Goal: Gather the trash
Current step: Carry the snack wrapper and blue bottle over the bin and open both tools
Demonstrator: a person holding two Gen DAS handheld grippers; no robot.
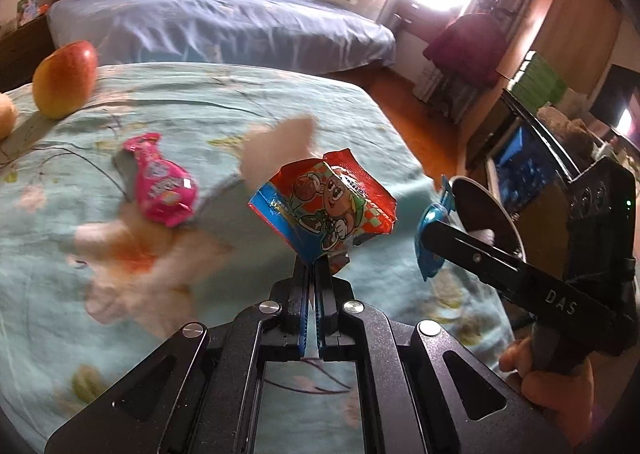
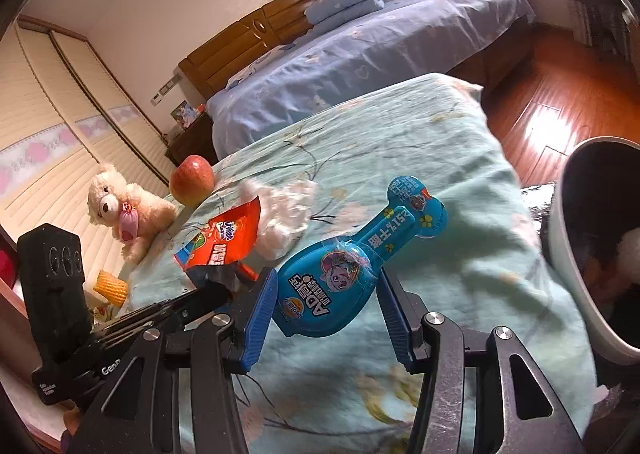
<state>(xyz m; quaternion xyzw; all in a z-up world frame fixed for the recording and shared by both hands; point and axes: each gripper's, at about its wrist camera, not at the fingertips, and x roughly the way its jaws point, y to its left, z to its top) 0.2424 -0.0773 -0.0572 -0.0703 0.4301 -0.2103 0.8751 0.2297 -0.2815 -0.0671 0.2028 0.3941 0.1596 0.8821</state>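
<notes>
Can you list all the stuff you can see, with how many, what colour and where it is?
snack wrapper: one, red and blue, pinched in the left claw.
lollipop pack: one, blue, between the right claw's fingers.
pink wrapper: one, on the green blanket.
tissue: one crumpled, white, on the blanket.
apple: one, red-yellow, far end of the blanket.
teddy bear: one, cream, sitting beside the apple.
bin: one, white with dark inside, at the right.
bed: one, blue sheet, behind.
left claw: black, shut.
right claw: black with blue pads.
</notes>
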